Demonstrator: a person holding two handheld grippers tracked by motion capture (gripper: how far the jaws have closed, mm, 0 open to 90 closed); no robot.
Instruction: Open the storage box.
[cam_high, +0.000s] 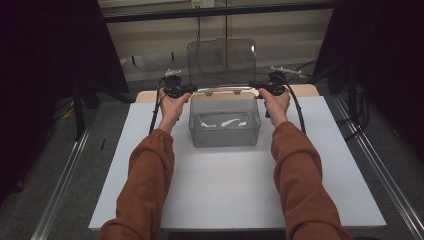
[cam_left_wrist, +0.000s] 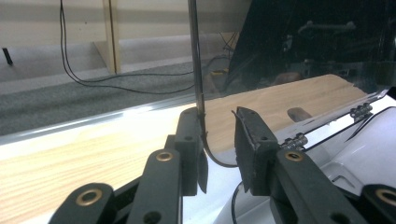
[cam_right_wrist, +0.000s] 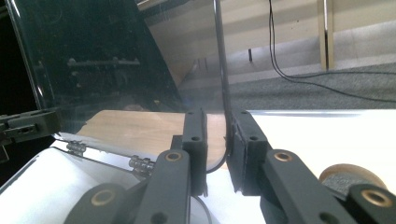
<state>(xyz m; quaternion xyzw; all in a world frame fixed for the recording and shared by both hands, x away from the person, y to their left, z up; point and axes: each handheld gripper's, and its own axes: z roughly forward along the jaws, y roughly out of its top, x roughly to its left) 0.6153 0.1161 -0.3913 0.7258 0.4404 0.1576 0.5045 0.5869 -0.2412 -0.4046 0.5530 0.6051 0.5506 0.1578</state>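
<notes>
Lid (cam_high: 221, 61) upright at 12 o'clock of box (cam_high: 225, 120). L hand-held gripper (cam_left_wrist: 219, 140) spread around edge; R hand-held gripper (cam_right_wrist: 219, 135) near-pinched on edge, for even swing.

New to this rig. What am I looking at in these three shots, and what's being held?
No robot arm here: a person in rust-coloured sleeves holds a hand-held two-jaw gripper in each hand. The high view looks down on the white table from above the person. The other two pictures come from cameras riding on each gripper, looking along its black jaws. On the table stands a clear plastic box with a hinged lid raised upright. The left gripper and right gripper each straddle a side edge of that lid near its hinge; the left's jaws show a gap, and the right's jaws sit close around the edge.
</notes>
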